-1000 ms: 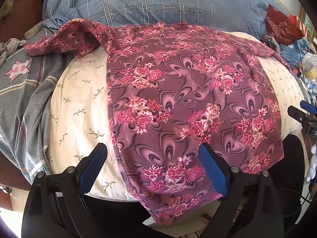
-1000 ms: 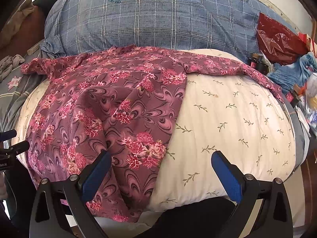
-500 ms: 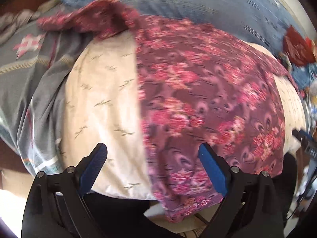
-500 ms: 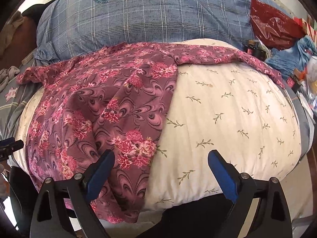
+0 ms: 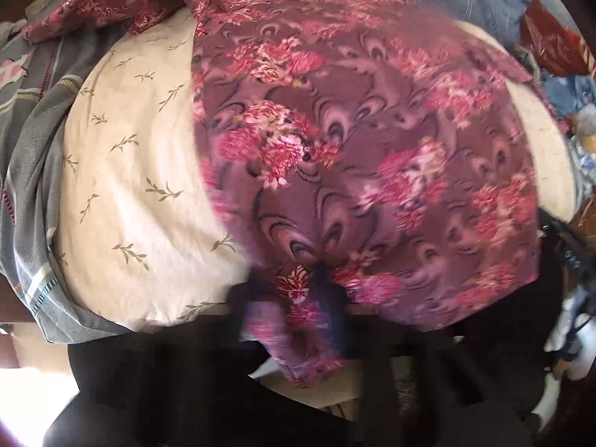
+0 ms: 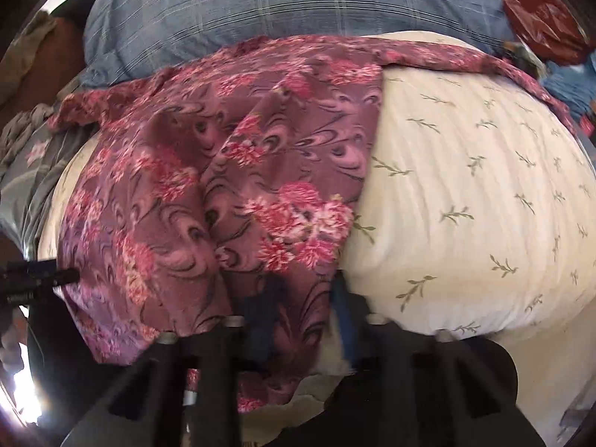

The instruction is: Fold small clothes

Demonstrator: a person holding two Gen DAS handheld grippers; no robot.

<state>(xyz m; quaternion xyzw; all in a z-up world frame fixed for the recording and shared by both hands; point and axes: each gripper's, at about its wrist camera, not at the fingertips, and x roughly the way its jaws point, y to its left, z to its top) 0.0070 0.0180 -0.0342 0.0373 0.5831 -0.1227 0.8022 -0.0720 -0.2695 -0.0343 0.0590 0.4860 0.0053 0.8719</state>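
A purple garment with pink flowers (image 5: 335, 130) lies spread over a cream pillow with a leaf print (image 5: 130, 186). Its lower hem hangs over the pillow's near edge. My left gripper (image 5: 298, 298) is blurred, its jaws closing with the hem's left part bunched between the blue pads. In the right wrist view the same garment (image 6: 223, 149) covers the left half of the pillow (image 6: 465, 186). My right gripper (image 6: 301, 316) is closing on the hem's right corner, with fabric pinched between its pads. Each gripper shows at the edge of the other's view.
A blue plaid pillow (image 6: 298, 11) lies behind the garment. A grey patterned cloth (image 5: 33, 130) hangs at the left. A red bag (image 6: 540, 18) and blue clothes are piled at the far right. Dark floor lies below the pillow's near edge.
Both grippers dropped to the garment's near hem and went from wide open to closed on it. The fabric now bunches at each grip.
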